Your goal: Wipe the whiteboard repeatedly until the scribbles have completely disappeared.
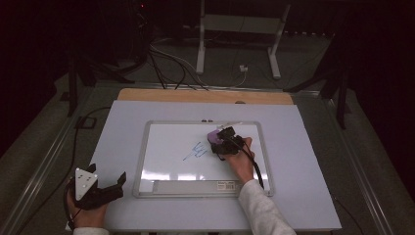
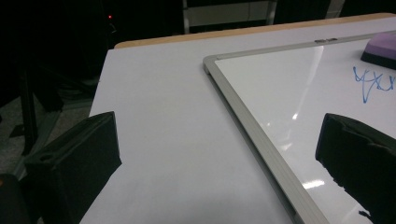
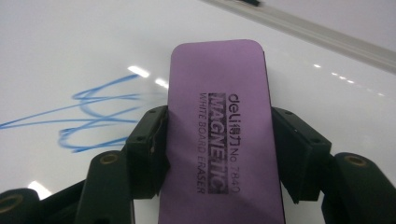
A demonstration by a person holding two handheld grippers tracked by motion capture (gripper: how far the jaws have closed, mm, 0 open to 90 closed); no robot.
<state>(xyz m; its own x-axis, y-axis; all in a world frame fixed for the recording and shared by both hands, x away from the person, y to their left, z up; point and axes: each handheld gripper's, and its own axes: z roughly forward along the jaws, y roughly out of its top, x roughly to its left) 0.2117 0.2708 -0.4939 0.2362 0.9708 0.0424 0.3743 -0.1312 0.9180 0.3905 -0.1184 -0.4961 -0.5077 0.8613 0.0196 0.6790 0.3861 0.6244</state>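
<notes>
one eraser (image 3: pixel 219 135) label, right gripper view

Dim room; white glare streaks on the whiteboard (image 1: pixel 166 147); dark surroundings

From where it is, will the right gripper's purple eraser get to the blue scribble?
Probably yes: the right gripper clamps the purple rectangular eraser beside the blue scribble, with bare whiteboard between.
</notes>
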